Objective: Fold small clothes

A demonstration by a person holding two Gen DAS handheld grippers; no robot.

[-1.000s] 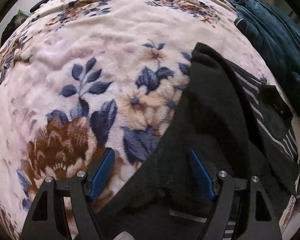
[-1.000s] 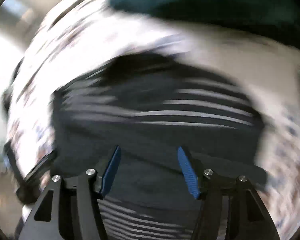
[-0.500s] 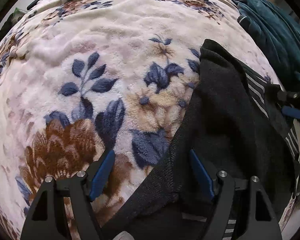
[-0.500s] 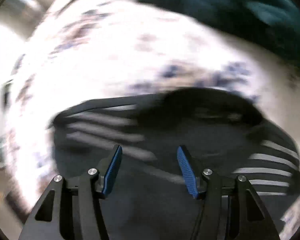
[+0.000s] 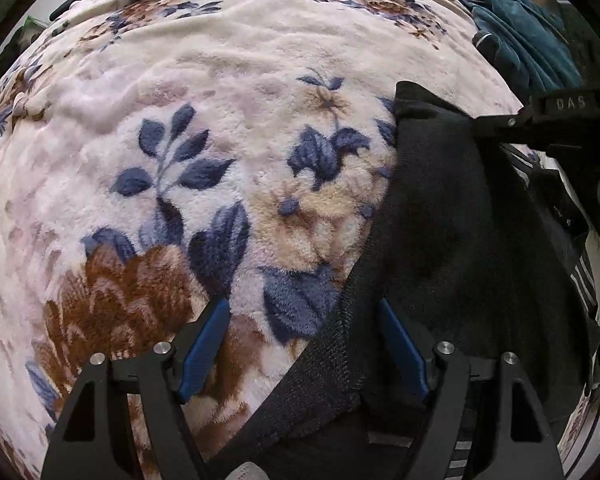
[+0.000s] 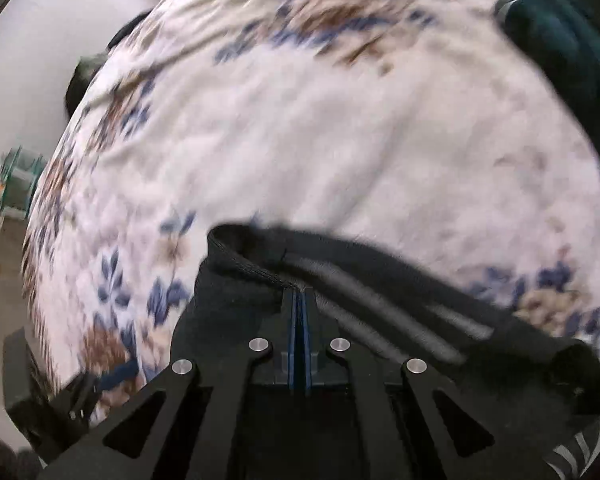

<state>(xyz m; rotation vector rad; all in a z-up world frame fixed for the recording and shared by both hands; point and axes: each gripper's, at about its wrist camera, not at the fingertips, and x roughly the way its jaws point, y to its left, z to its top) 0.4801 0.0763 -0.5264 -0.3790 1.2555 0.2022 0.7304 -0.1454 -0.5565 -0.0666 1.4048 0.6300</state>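
A black garment with white stripes (image 5: 452,232) lies on the right side of a floral blanket (image 5: 220,120). My left gripper (image 5: 302,308) hangs open just above it. The garment's stitched hem runs between its blue fingers, and the right finger (image 5: 400,344) is over the black cloth. My right gripper (image 6: 299,300) is shut, its blue pads pressed together on the garment's (image 6: 340,264) far edge. The left wrist view shows that same gripper (image 5: 496,125) coming in from the upper right and pinching the garment's top edge.
A teal garment (image 5: 520,40) is heaped at the blanket's far right, also seen as the teal garment (image 6: 572,60) in the right wrist view. Dark items (image 5: 72,0) lie at the bed's far left edge. Floor and a green object (image 6: 16,184) show beyond the bed on the left.
The right gripper swept over the striped cloth to the garment's far edge and its jaws went from open to shut there. It entered the left wrist view at the upper right. The left gripper stayed put.
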